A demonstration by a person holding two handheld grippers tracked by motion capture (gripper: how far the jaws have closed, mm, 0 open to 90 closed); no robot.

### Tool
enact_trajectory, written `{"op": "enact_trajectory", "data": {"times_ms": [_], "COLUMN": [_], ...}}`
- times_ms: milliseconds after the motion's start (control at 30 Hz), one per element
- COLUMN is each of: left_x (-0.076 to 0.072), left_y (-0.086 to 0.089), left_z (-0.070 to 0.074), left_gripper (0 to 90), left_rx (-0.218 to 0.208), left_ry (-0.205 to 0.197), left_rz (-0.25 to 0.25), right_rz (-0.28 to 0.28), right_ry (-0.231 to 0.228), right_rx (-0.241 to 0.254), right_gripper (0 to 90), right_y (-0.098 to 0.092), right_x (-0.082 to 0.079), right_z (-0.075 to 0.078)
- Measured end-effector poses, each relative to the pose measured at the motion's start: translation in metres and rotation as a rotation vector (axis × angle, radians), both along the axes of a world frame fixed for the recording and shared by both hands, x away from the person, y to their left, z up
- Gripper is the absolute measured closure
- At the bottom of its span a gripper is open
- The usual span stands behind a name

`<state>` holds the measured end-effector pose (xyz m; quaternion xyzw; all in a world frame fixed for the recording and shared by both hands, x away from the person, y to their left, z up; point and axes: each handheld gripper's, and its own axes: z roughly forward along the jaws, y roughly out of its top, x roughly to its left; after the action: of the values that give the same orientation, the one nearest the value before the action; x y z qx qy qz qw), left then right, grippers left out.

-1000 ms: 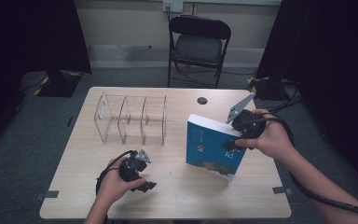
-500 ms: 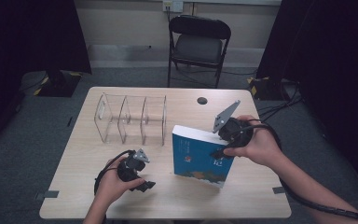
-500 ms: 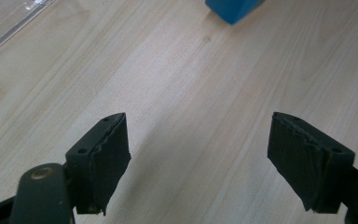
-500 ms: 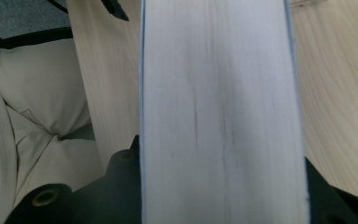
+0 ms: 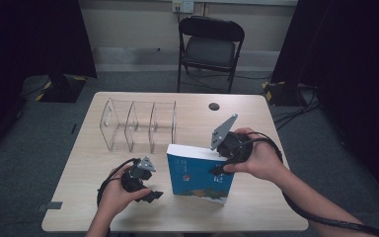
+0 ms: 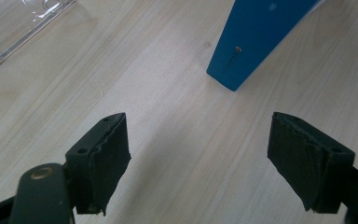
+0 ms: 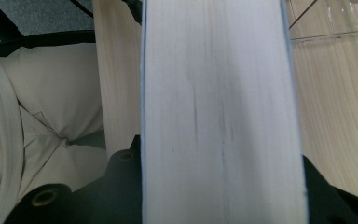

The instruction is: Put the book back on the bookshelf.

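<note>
Thick blue-covered book (image 5: 197, 177) standing upright on the pale wooden surface (image 5: 256, 207), right gripper (image 5: 225, 159) clamped across its white page block, left gripper (image 6: 198, 161) resting nearby, jaws apart, empty, clear acrylic divider rack (image 5: 137, 126) behind.

I see a clear acrylic rack (image 5: 137, 126) with three compartments standing on the pale wooden counter (image 5: 256, 123), toward its far left. A small dark round spot (image 5: 213, 106) sits near the far edge. Behind the counter stands a black folding chair (image 5: 209, 44).
</note>
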<state>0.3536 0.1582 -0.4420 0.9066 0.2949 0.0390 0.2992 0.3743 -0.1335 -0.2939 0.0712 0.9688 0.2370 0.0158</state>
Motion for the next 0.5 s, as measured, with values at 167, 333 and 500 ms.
{"op": "enact_trajectory", "data": {"times_ms": [167,333,500], "left_x": [-0.0004,0.0006,0.0005], "left_y": [-0.0024,-0.0039,-0.0042], "left_z": [-0.0002,-0.0022,-0.0022], "left_gripper": [20.2,20.2,20.2], "left_rx": [-0.004,0.001,0.000], "left_ry": [-0.004,0.002,0.008], "left_rz": [-0.010,-0.017,-0.020], "right_rz": [-0.005,-0.001,0.009], "right_ry": [0.008,0.004,-0.001], "right_rx": [0.008,0.024,0.021], "right_gripper": [60.7,60.5,60.3], "right_y": [-0.0034,-0.0090,-0.0093], "right_x": [0.0030,0.0038,0.0029], "right_z": [-0.0017,-0.0049,-0.0050]}}
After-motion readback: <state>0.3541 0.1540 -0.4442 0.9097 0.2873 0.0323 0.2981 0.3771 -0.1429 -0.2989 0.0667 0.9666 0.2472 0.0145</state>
